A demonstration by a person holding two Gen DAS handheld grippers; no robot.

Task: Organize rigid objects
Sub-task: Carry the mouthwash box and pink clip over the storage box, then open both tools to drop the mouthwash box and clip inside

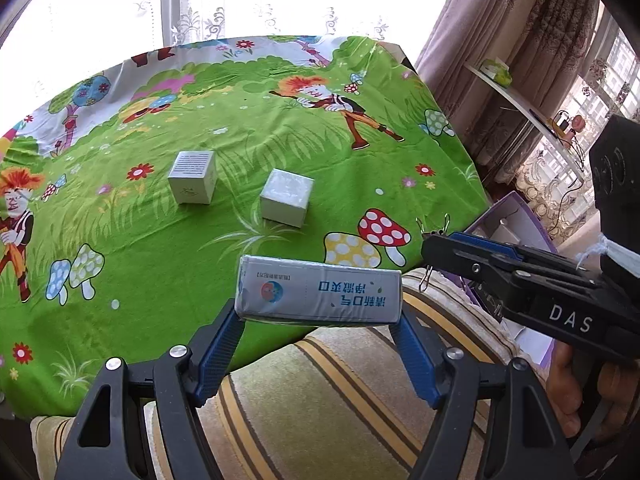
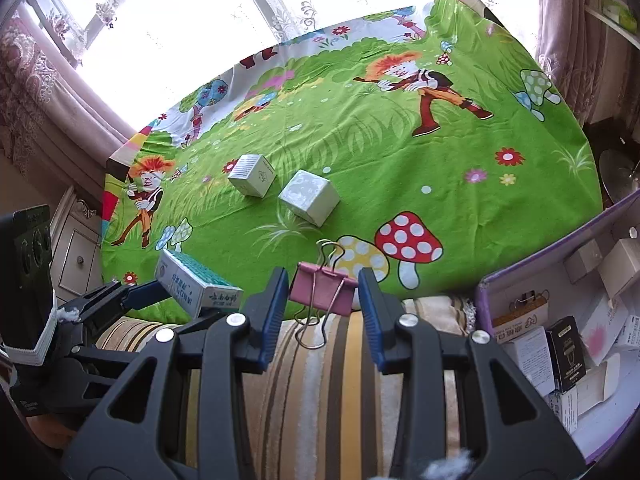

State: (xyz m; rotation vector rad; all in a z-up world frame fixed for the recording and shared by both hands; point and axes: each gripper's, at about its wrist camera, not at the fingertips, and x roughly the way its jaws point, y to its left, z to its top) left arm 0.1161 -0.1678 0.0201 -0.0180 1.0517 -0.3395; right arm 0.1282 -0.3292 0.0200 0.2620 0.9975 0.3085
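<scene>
The left gripper (image 1: 320, 322) has its blue fingers (image 1: 218, 354) clamped on the two short ends of a long white toothpaste box (image 1: 320, 294), held crosswise and lifted over the near edge of the table (image 1: 168, 240). The box is shiny, with blue Chinese lettering seen upside down, a round red-and-blue logo near one end and a teal patterned side visible from the right wrist camera. The right gripper (image 2: 323, 300) pinches a pink binder clip (image 2: 321, 288) between its fingers (image 2: 272, 312); the clip's pink body sits squarely between the pads, one wire handle sticking up toward the table and the other hanging down over a striped cushion (image 2: 320, 380). Both grippers hover side by side at the table's near edge, the left one's box just beside the right one's left finger. On the green cartoon tablecloth (image 1: 280, 128) two small white cube boxes stand near each other but apart: the one with printed text (image 1: 193, 176) lies farther left, the plain glossy one (image 1: 286, 202) closer to the grippers. To the right, beside the table, an open purple storage box (image 2: 560, 264) holds several small cartons, white ones and a black one among them, loosely piled.
</scene>
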